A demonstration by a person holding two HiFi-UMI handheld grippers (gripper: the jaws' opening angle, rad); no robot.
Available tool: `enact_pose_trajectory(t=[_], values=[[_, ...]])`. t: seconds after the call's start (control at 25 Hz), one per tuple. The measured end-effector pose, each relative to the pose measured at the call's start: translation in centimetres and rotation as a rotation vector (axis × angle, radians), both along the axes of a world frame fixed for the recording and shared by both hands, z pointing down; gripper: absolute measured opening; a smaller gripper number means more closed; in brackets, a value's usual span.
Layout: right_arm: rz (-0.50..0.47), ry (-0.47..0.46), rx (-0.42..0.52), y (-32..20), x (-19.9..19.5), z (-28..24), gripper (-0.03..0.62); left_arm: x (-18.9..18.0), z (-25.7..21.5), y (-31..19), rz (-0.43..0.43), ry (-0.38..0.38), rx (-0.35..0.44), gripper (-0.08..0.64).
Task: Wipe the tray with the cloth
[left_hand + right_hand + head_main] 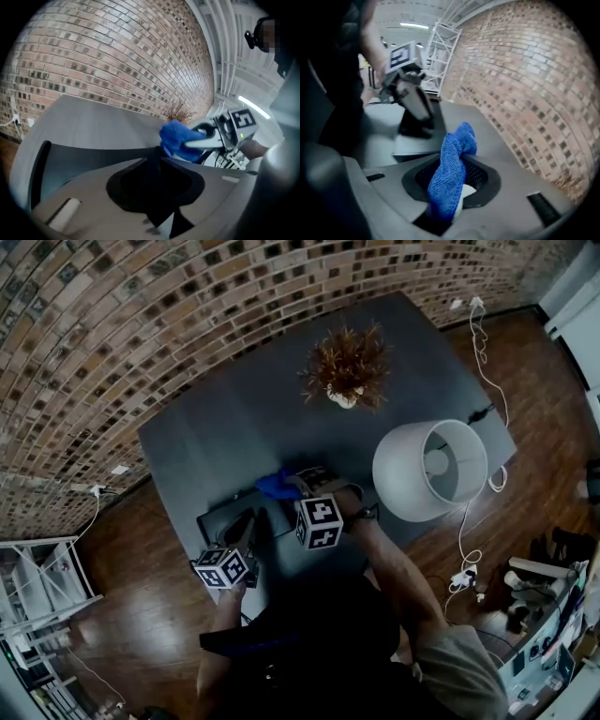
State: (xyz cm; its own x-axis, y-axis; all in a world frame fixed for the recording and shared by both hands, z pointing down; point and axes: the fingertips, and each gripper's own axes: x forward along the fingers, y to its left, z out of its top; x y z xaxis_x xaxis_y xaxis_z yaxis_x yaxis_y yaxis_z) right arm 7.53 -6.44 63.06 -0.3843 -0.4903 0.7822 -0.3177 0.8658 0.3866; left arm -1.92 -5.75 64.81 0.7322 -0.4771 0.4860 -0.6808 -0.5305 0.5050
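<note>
**Wipe run: tray held, cloth gripped**

Setting: curved-looking brick wall (141, 315) behind a grey table (234, 418); wooden floor around it.

On the table, large to small:
- White lampshade (431, 470) lies on its side at the near right edge, with its open end facing the camera.
- Dark tray (217, 517) sits at the near left part of the table, close to the person.
- Dried plant (345, 367) stands in a small pot toward the far side, well apart from the tray.

Tools:
- Left gripper (157, 164): the jaws are closed onto the tray's near rim, and the dark edge fills the gap between them. The right gripper view shows the same tool standing tilted on the tray.
- Right gripper (302, 486): the jaws pinch a blue cloth (451, 168), which bunches up out of the front of them.

Cloth position: at the tray's far right edge, just beside the left gripper's line of sight. Whether it touches the tray cannot be told.
</note>
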Motion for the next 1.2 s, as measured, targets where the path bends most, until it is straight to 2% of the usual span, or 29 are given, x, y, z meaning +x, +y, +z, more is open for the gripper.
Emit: enact_pose_trajectory(t=[0.08, 0.16, 0.28, 0.36, 0.44, 0.48, 0.52, 0.6, 0.64, 0.68, 0.76, 0.84, 0.96, 1.04, 1.08, 1.12, 1.2], values=[[-0.024, 0.048, 0.022, -2.5, -1.5, 0.2, 0.106, -0.2, 0.2, 0.0, -0.009, -0.020, 0.005, 0.066], [-0.132, 0.180, 0.011, -1.4, -2.7, 1.9, 0.104, 0.0, 0.4, 0.1, -0.016, -0.027, 0.000, 0.066], [-0.246, 0.297, 0.008, 4.1, -3.1, 2.5, 0.106, 0.0, 0.3, -0.2, -0.025, -0.029, -0.004, 0.066], [-0.312, 0.294, -0.085, 9.2, -3.3, 2.4, 0.106, -0.1, 0.1, -0.4, -0.027, -0.033, 0.003, 0.066], [-0.325, 0.232, -0.232, 13.0, -3.0, 1.8, 0.106, -0.3, 0.1, -0.2, -0.025, -0.035, 0.006, 0.066], [-0.285, 0.194, -0.250, 12.8, -2.6, 1.3, 0.106, -0.3, 0.1, -0.2, -0.023, -0.037, 0.011, 0.066], [-0.210, 0.160, -0.207, 10.8, -2.1, 0.6, 0.106, -0.3, 0.0, -0.3, -0.023, -0.040, 0.017, 0.066], [-0.013, 0.098, -0.045, 3.8, -0.9, -0.4, 0.107, -0.5, 0.0, -0.4, -0.024, -0.044, 0.025, 0.066], [0.065, 0.061, 0.005, 0.6, -0.6, -0.3, 0.107, -0.5, 0.0, -0.4, -0.026, -0.045, 0.026, 0.066], [0.099, 0.026, 0.015, -1.7, -0.7, 0.2, 0.107, -0.5, 0.1, -0.4, -0.029, -0.045, 0.025, 0.066], [0.038, 0.007, -0.030, -2.8, -1.9, 1.8, 0.107, -0.5, 0.3, -0.2, -0.036, -0.044, 0.020, 0.066], [-0.060, 0.030, -0.057, -0.3, -2.8, 2.2, 0.109, -0.4, 0.3, -0.1, -0.038, -0.043, 0.017, 0.066], [-0.206, 0.023, -0.159, 8.4, -3.0, 2.6, 0.108, -0.3, 0.1, -0.3, -0.031, -0.044, 0.021, 0.066], [-0.271, -0.047, -0.280, 13.7, -2.9, 2.8, 0.107, -0.5, 0.0, -0.4, -0.032, -0.044, 0.021, 0.066], [-0.239, -0.117, -0.311, 14.2, -2.7, 2.5, 0.109, -0.5, 0.0, -0.4, -0.033, -0.045, 0.023, 0.066], [-0.146, -0.201, -0.303, 12.8, -2.1, 2.2, 0.107, -0.5, 0.0, -0.5, -0.034, -0.048, 0.026, 0.066], [0.143, -0.338, -0.208, 6.3, 0.3, 1.9, 0.109, -0.6, 0.0, -0.6, -0.035, -0.055, 0.032, 0.066]])
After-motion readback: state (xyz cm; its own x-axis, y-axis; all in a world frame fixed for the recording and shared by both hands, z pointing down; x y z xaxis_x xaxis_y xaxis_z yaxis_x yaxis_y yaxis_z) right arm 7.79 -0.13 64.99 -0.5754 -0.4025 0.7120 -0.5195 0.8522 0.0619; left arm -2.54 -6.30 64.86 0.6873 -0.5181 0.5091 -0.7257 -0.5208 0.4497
